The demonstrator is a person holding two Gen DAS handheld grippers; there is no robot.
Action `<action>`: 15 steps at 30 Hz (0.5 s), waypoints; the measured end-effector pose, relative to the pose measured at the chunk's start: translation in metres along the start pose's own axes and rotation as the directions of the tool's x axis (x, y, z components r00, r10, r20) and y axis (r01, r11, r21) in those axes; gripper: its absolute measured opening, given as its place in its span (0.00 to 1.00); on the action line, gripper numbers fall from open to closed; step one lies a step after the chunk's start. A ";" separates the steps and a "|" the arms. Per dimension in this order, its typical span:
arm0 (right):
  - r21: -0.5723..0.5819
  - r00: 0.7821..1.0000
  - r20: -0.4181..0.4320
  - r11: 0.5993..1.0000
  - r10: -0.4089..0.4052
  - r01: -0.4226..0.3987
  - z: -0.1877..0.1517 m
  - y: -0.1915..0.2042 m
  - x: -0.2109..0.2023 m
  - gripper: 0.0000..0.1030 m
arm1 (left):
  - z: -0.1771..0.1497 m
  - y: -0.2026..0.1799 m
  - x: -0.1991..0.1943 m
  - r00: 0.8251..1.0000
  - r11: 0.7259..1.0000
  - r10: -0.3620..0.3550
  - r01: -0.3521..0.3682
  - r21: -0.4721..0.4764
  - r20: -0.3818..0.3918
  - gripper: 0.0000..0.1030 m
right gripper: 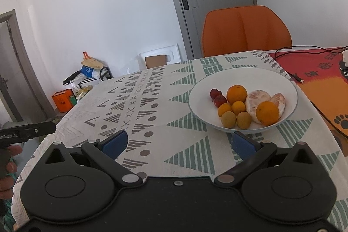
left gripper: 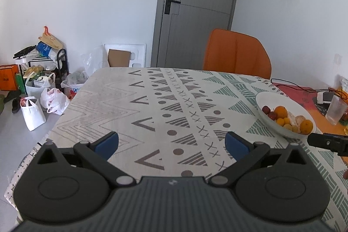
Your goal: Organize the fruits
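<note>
A white bowl (right gripper: 282, 88) stands on the patterned tablecloth (right gripper: 152, 105). It holds oranges (right gripper: 236, 94), small yellow fruits (right gripper: 228, 119), two small red fruits (right gripper: 219, 100) and peeled citrus pieces (right gripper: 257, 99). My right gripper (right gripper: 179, 142) is open and empty, just in front of the bowl's near rim. My left gripper (left gripper: 171, 144) is open and empty over bare tablecloth, with the bowl (left gripper: 269, 99) to its right. Part of the right gripper shows at the right edge of the left wrist view (left gripper: 328, 141).
An orange chair (right gripper: 245, 30) stands at the table's far side. A red-orange mat (right gripper: 322, 79) with a black cable (right gripper: 291, 75) lies right of the bowl. A plastic cup (left gripper: 336, 110) stands on it. Bags and boxes (left gripper: 43, 88) clutter the floor at left. A grey door (left gripper: 195, 3) is behind.
</note>
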State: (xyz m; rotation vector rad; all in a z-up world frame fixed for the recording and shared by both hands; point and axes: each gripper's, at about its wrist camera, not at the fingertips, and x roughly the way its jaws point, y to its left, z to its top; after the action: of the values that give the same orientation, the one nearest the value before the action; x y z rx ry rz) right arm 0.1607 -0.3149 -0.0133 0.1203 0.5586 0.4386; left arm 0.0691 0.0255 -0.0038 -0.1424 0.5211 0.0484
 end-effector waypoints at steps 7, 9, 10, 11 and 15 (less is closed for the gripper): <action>-0.006 1.000 -0.010 1.000 0.007 -0.007 -0.002 0.003 0.002 1.00 | -0.003 -0.001 0.001 1.000 1.000 0.002 -0.002 0.010 -0.015 1.00; -0.008 1.000 -0.012 1.000 0.010 -0.010 -0.002 0.004 0.003 1.00 | -0.004 -0.001 0.002 1.000 1.000 0.004 -0.004 0.009 -0.018 1.00; -0.010 1.000 -0.012 1.000 0.010 -0.011 -0.002 0.005 0.003 1.00 | -0.004 -0.001 0.002 1.000 1.000 0.006 -0.005 0.008 -0.019 1.00; -0.011 1.000 -0.013 1.000 0.011 -0.011 -0.003 0.005 0.004 1.00 | -0.004 0.000 0.002 1.000 1.000 0.007 -0.007 0.007 -0.020 1.00; -0.013 1.000 -0.013 1.000 0.010 -0.010 -0.003 0.006 0.004 1.00 | -0.004 0.001 0.003 1.000 1.000 0.011 -0.011 0.005 -0.024 1.00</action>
State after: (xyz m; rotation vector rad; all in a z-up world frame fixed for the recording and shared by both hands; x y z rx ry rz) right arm 0.1600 -0.3073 -0.0168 0.1073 0.5680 0.4532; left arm 0.0699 0.0262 -0.0094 -0.1358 0.5464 0.0565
